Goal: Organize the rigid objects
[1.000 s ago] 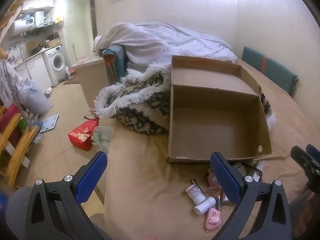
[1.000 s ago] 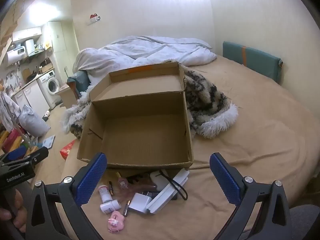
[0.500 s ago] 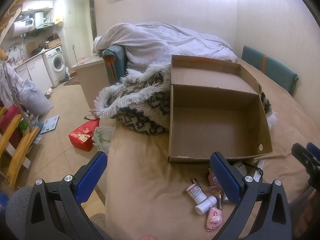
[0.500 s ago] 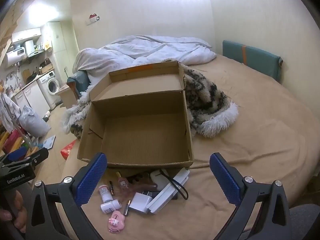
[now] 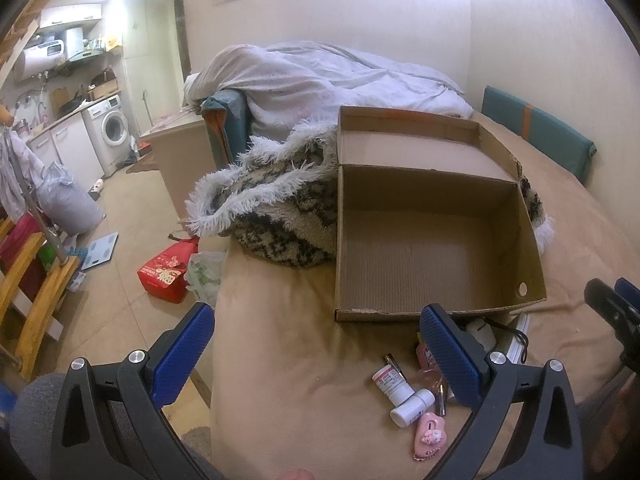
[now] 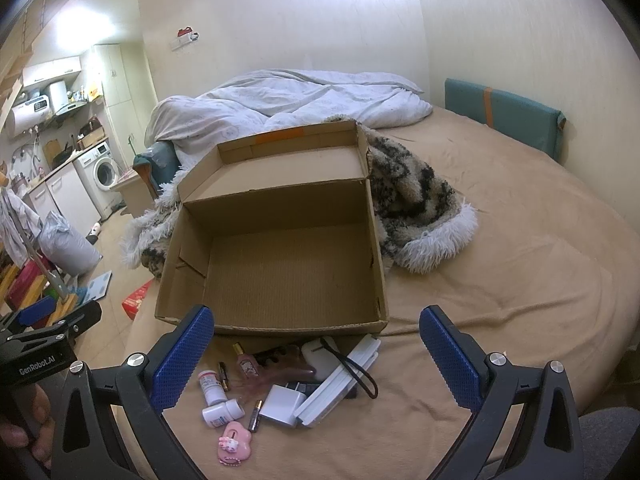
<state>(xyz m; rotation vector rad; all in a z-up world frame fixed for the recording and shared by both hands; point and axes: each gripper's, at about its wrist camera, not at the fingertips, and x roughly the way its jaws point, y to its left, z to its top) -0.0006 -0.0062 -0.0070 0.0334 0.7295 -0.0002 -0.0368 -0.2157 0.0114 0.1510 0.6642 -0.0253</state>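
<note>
cardboard box (image 6: 280, 276) long axis sideways (lid back) | left claw (image 5: 316, 344) wide | right claw (image 6: 316, 344) wide

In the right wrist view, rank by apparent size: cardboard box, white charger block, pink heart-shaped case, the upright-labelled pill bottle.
1. cardboard box, by far the largest.
2. white charger block.
3-4. pink heart-shaped case and pill bottle look about alike; the case lies nearer the camera, so I won't rank them.

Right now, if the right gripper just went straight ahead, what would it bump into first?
Probably the cardboard box. The right gripper is open and empty, aimed at the box's near wall, with the small items lying lower, between its fingers. Depth is hard to judge, so a downward tilt could meet those first.
</note>
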